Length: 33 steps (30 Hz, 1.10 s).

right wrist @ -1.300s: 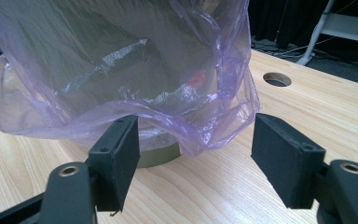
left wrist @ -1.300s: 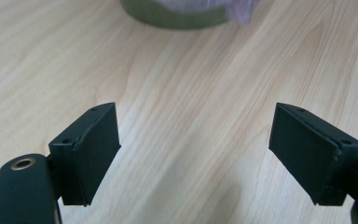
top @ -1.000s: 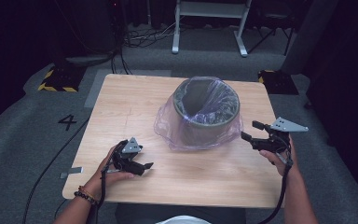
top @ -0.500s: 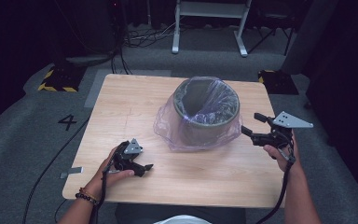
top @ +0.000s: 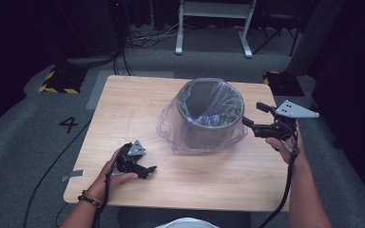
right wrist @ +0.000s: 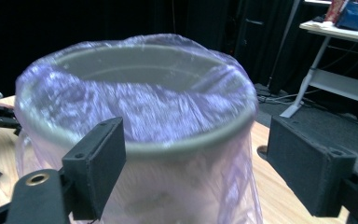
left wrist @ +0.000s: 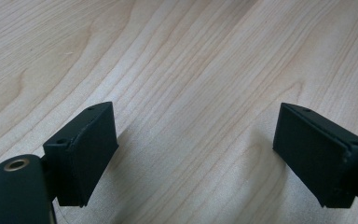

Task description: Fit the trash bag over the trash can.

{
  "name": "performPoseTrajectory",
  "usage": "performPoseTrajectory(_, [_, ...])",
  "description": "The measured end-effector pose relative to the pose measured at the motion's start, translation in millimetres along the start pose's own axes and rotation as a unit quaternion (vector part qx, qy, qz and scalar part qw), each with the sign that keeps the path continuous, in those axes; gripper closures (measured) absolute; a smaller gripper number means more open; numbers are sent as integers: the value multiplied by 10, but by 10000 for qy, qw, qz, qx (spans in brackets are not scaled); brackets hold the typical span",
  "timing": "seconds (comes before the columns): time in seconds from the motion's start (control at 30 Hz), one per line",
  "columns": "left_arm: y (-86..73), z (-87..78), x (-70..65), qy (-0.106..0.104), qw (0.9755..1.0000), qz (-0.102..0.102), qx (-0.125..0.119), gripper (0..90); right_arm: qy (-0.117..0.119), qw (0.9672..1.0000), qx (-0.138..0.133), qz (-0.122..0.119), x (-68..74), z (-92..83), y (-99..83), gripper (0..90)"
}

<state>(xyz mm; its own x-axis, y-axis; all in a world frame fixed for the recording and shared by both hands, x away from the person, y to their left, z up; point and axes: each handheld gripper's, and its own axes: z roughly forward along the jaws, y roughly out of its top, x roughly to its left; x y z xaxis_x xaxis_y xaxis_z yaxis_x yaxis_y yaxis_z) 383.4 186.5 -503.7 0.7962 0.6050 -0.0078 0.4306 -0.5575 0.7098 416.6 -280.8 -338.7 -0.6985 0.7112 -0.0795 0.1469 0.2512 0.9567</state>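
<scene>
Right tool (top: pixel 255 115), wide open and empty, has risen at three o'clock of the bag-lined bin (top: pixel 210 114), likely approaching its rim.

Bin (top: pixel 209 128): grey, lined with translucent pale-purple plastic bag (top: pixel 171 130). Table (top: pixel 138 107): light wood grain. Both grippers black, left gripper (top: pixel 148 170), right gripper (top: pixel 254 114); grey plate on top of each. Floor (top: pixel 24 142): grey carpet, black "4" (top: pixel 70 124); yellow-black hazard stripes (top: pixel 57 88).

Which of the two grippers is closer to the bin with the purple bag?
The right gripper, raised beside the bin. The left gripper rests low on the table, farther away.
</scene>
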Motion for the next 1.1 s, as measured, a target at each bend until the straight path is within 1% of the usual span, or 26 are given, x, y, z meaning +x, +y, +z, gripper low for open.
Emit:
performPoseTrajectory(0.1, [0,0,1,-3,10000,4,2,132,-13,10000,-7,-55,19,39,96,197])
performPoseTrajectory(0.2, [1,1,7,-24,10000,29,2,132,80,9999,2,-67,34,99,181,196])
performPoseTrajectory(0.3, [2,1,9,-43,10000,28,8,130,160,9996,217,-110,31,216,253,188])
performPoseTrajectory(0.33, [2,2,10,-44,10000,30,1,130,98,9995,284,-124,31,259,271,188])
performPoseTrajectory(0.4, [1,2,9,-46,10000,26,2,130,103,9991,406,-89,32,345,301,182])
performPoseTrajectory(0.47, [2,2,11,-49,10000,30,3,130,108,9987,487,-124,36,428,322,177])
performPoseTrajectory(0.53, [2,2,11,-52,10000,31,5,130,83,9979,633,-129,40,513,342,172])
performPoseTrajectory(0.67, [2,2,11,-53,10000,31,5,130,104,9964,834,-121,40,653,372,163])
performPoseTrajectory(0.73, [2,3,13,-60,10000,36,3,130,83,9963,847,-95,42,707,383,156])
performPoseTrajectory(0.8, [2,3,14,-68,10000,41,4,129,75,9964,838,31,39,749,391,154])
performPoseTrajectory(0.83, [3,3,14,-68,10000,41,5,129,91,9962,866,37,35,772,391,155])
performPoseTrajectory(0.9, [3,3,15,-71,10000,43,5,129,23,9957,924,24,37,812,395,164])
performPoseTrajectory(1.03, [3,3,16,-75,10000,43,5,129,52,9944,1058,-23,56,880,408,179])
performPoseTrajectory(1.1, [3,3,16,-74,10000,44,5,128,4,9932,1154,-137,78,915,410,179])
